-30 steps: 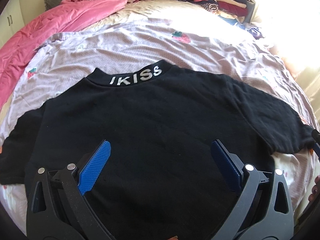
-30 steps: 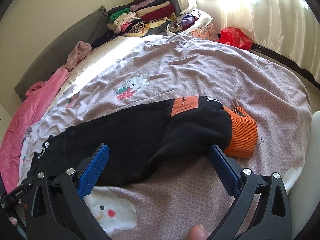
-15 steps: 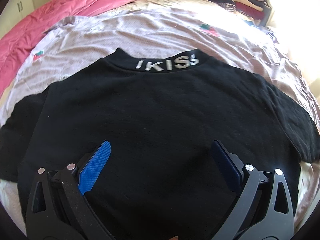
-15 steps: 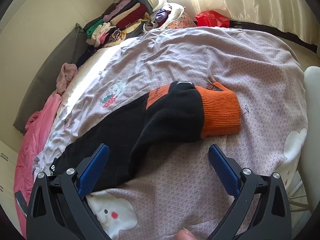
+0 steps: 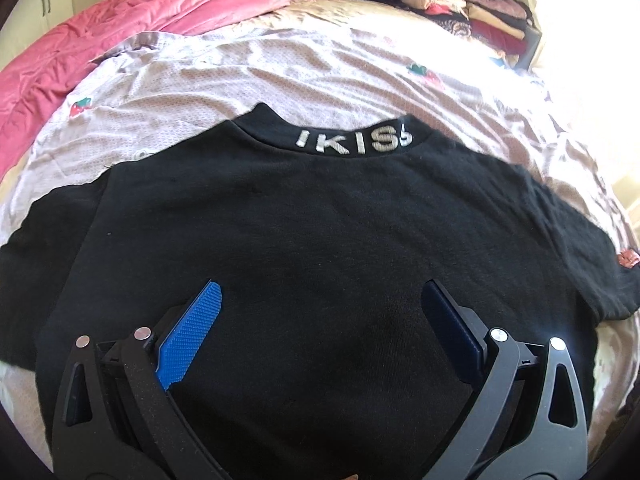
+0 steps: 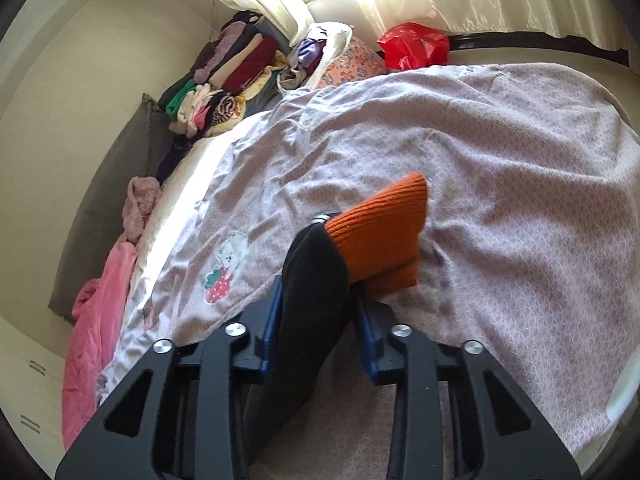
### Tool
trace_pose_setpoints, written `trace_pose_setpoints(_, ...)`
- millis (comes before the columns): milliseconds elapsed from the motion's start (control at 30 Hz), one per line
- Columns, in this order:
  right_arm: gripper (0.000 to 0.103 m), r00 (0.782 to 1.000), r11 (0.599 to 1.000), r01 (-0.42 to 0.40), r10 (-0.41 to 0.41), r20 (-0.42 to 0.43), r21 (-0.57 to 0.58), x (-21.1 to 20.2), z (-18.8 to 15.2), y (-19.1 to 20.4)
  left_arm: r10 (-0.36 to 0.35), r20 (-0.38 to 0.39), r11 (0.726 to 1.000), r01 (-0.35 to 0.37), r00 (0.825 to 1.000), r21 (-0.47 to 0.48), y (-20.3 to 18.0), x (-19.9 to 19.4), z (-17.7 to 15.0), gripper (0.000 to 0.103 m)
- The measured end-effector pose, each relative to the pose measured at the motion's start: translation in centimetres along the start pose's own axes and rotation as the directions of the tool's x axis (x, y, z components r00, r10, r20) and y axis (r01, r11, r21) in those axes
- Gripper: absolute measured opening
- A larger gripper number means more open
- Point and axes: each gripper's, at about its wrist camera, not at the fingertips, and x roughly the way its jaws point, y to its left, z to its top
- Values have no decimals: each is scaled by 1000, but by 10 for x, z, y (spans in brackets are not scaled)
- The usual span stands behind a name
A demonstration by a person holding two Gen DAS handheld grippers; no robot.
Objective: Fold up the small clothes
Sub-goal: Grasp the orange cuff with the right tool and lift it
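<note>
A small black sweatshirt (image 5: 320,240) lies flat, back up, on the bed, with white "IKISS" lettering on its collar (image 5: 352,142). My left gripper (image 5: 320,304) is open and empty, hovering over the lower back of the sweatshirt. In the right wrist view my right gripper (image 6: 316,292) is shut on the black sleeve (image 6: 312,280) just behind its orange ribbed cuff (image 6: 384,236), and the cuff stands up off the bed.
A lilac blanket with strawberry prints (image 5: 280,68) covers the bed. A pink quilt (image 5: 120,32) lies at the far left. Folded clothes (image 6: 228,92) are stacked at the head corner. A red bag (image 6: 412,44) sits beyond the bed.
My right gripper went from open above the sleeve to shut on it near the cuff, lifting the cuff. My left gripper moved slightly forward over the sweatshirt, still open.
</note>
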Motion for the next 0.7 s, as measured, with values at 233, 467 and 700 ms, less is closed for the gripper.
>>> trace_pose_setpoints(233,15,993,971,-108,117,28,-214,-22,-15,70,-12,46,999,14,999,-31,13,-22,2,94)
trace_pose_setpoints(467,14,961,856,-267,271,-54,-444,-43,-64,168,-54,68,995,59,996,-81,36,-32,4,94)
trace_pose_setpoints(700,14,919,745,-393,333,-211,-539,-34,-130,242,-99,84,984,110,992,-142,63,-39,5,94)
